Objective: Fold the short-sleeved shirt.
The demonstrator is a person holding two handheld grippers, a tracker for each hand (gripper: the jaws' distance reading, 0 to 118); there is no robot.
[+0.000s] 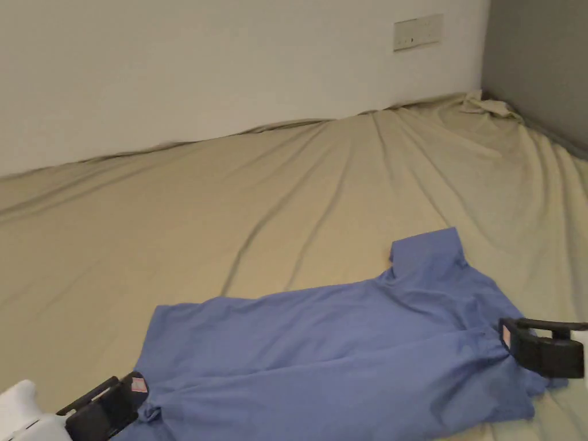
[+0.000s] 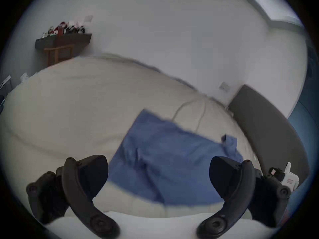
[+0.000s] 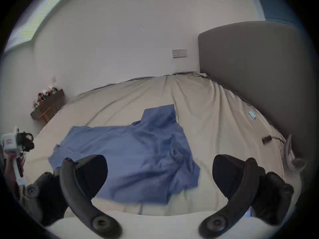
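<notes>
**Blue shirt spread on the bed, both claws wide apart**

The short-sleeved shirt point(image 1: 344, 350) lies crumpled but mostly flat on the beige bed sheet point(image 1: 258, 218), toward 5 o'clock in the head view. One sleeve point(image 1: 428, 252) sticks out toward 12 o'clock from the body of the garment, and loose folds run across the cloth.

The left claw point(image 1: 106, 410) sits at 7 o'clock in the head view, at the shirt's lower left corner; whether it touches the cloth cannot be told there. In the left gripper view its jaws stand spread, with the shirt point(image 2: 164, 160) lying between and beyond them, nothing pinched.

The right claw point(image 1: 542, 347) is at 4 o'clock in the head view, at the shirt's right edge. In the right gripper view its jaws are likewise spread and hold nothing, the shirt point(image 3: 131, 153) beyond them.

A grey headboard point(image 3: 250, 70) stands at 2 o'clock in the right gripper view, and a wall socket point(image 1: 418, 31) at 1 o'clock in the head view.
</notes>
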